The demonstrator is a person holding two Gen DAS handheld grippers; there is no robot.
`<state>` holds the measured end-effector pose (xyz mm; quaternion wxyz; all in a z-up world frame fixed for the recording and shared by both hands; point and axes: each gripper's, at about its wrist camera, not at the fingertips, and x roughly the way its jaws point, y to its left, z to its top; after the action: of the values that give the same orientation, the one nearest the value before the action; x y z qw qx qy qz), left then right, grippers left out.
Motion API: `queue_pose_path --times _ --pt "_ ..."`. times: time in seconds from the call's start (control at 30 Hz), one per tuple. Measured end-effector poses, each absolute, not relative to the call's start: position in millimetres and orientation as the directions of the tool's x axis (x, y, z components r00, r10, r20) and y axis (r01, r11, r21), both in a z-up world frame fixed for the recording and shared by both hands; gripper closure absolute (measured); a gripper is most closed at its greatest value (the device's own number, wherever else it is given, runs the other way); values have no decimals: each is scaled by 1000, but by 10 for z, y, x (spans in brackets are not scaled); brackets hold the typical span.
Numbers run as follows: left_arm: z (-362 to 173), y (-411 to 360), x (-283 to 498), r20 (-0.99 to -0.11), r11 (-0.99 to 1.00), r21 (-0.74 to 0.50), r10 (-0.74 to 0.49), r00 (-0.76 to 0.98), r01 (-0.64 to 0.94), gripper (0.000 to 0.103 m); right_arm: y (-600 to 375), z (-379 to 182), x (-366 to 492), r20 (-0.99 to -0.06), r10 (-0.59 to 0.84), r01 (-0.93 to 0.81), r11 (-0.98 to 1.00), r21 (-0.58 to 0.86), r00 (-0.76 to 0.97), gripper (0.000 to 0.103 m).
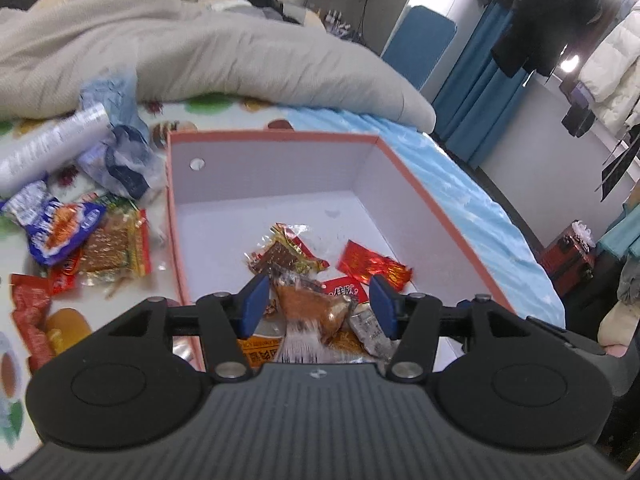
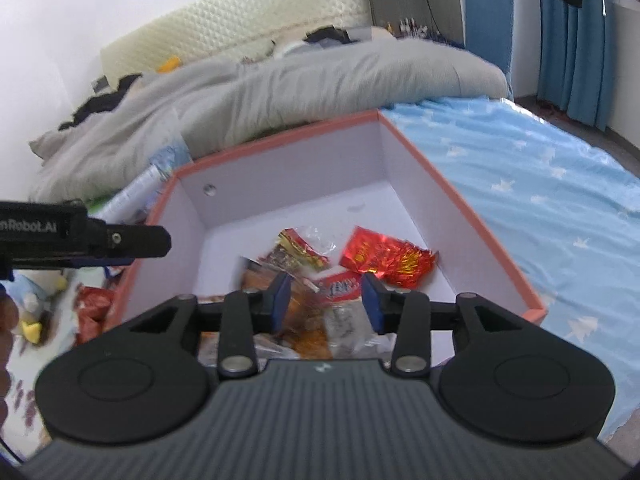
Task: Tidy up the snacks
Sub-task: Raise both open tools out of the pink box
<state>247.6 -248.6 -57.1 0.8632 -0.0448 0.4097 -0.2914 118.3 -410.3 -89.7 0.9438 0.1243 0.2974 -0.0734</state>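
Spreading across most of both views, the bed (image 2: 520, 168) carried everything, its grey duvet (image 1: 200, 48) bunched toward the headboard so the near end stayed free as a sorting surface. On that free stretch sat the pink-rimmed box (image 1: 276, 136), open-topped and white inside, evidently placed within reach of both hands as the collecting bin. Several snacks already lay in its near half, among them a red foil packet (image 1: 374, 266) and a brown-filled wrapper (image 1: 286, 258), while more loose packets (image 1: 64, 232) waited on the sheet just beside its left wall, so the task looked roughly midway. Both tools hung over the box, angled down into it. The left tool (image 1: 316, 306) stood released, jaws apart, with a blurred orange snack (image 1: 310, 308) between them but clear of the pads, probably just dropped. The right tool (image 2: 326, 300) was likewise unclenched above the heap, gripping nothing that I could make out.
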Motion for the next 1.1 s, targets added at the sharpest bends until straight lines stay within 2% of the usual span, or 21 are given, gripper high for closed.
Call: queue_pose_path --times 0.27,0.53,0.8,1.1 --pt "-99 -2015 1928 -620 836 -288 -535 575 467 42 -3820 -559 753 -506 -28 157 964 214 862 61" --pt "112 -1376 1423 -582 867 -263 -492 647 423 41 -3402 -372 460 -456 28 80 973 217 889 61" --pt "176 -835 988 -550 897 -238 -440 710 371 41 -2892 -342 235 -442 71 7 985 173 894 61" --pt "-128 -384 635 -603 928 -222 -371 706 298 41 -2507 -453 60 -478 134 -70 986 150 868 61"
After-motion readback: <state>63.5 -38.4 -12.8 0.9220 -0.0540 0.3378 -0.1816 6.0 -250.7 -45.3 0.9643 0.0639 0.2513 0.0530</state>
